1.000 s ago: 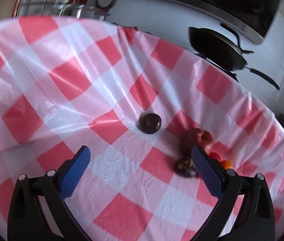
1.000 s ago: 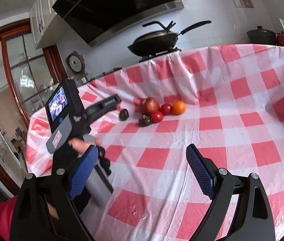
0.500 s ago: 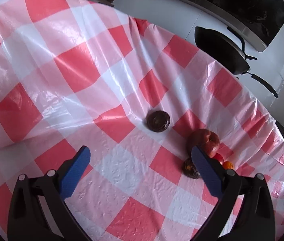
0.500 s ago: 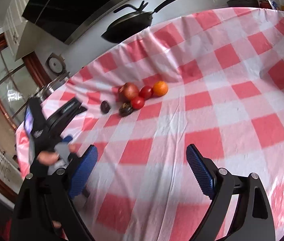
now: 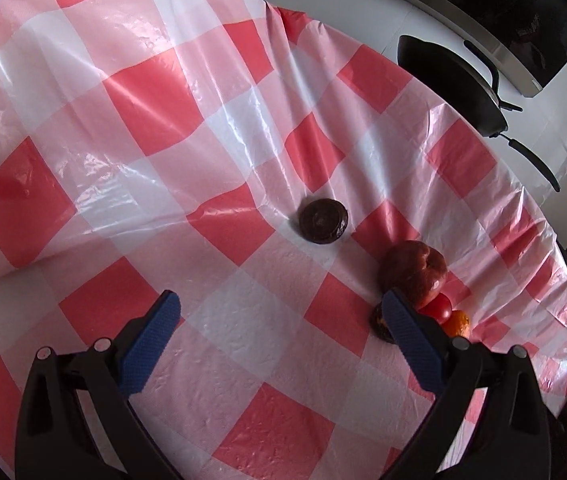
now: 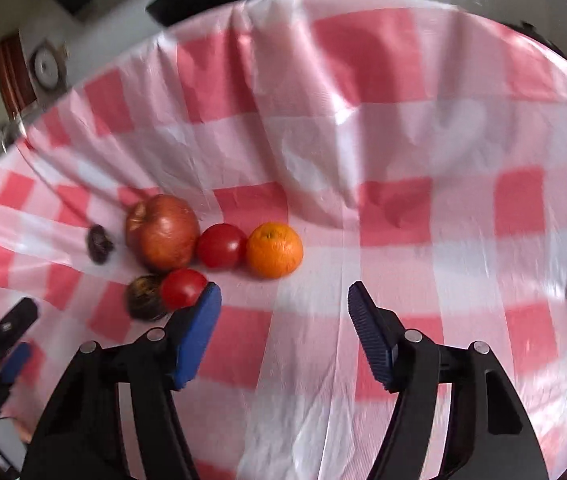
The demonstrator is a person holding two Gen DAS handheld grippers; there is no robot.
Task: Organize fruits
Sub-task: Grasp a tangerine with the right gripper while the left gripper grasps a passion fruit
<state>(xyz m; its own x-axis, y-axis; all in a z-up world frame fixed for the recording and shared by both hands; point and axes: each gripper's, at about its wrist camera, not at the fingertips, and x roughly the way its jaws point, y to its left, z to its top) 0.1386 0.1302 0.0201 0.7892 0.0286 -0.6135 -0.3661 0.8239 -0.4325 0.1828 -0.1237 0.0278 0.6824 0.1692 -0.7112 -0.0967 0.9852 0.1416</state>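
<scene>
The right gripper (image 6: 281,300), its blue-padded jaws closing with nothing between them, is aimed just short of the round orange citrus fruit (image 6: 274,249). Beside the citrus a round red tomato (image 6: 221,245), a large red-brown apple (image 6: 163,232), a second tomato (image 6: 183,289) and a dark wrinkled fruit (image 6: 144,297) are clustered, touching, on the red-and-white checked plastic tablecloth (image 6: 403,240). The left gripper (image 5: 279,320) is held spread and empty, below a lone dark wrinkled round fruit (image 5: 323,221). If the jaws are narrowed too far, the citrus may be nudged and rolled into its neighbours. No legible writing is seen.
</scene>
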